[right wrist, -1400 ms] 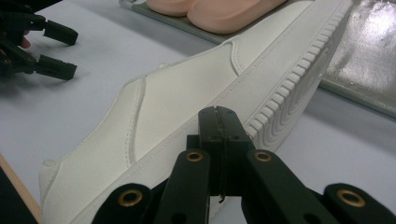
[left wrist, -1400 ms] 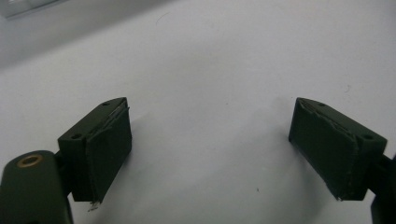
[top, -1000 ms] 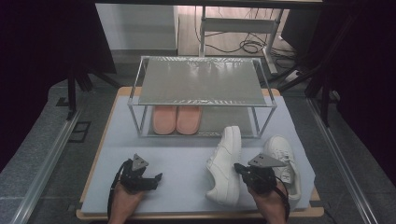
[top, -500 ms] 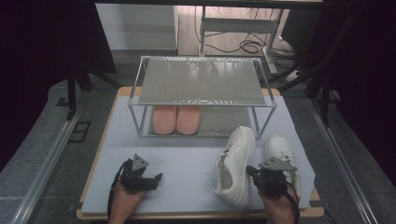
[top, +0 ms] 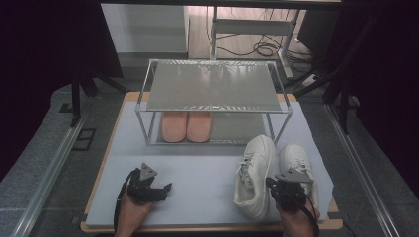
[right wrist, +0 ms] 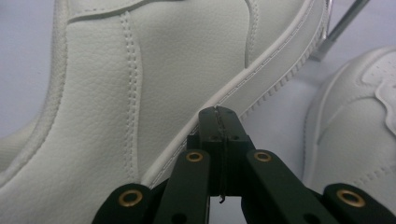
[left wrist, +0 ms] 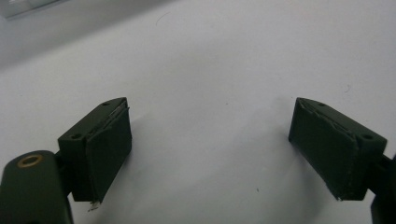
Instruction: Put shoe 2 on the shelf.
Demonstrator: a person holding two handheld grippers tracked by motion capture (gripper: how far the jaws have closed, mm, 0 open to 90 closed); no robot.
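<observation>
Pale mat (top: 207, 182) on wooden table (top: 106, 148) — dark surroundings; cables (top: 267, 48) behind

You're working in a lab-style recording setup, not a home — dark curtains (top: 54, 44) close in both sides, black stand legs (top: 84, 89) straddle the floor, and loose cables (top: 252, 49) lie behind a metal frame (top: 257, 24) at the back. Your desk (top: 197, 173) is a wooden board under a pale mat, staged with a small wire shoe rack (top: 212, 89) — a prop set for handling trials
</observation>
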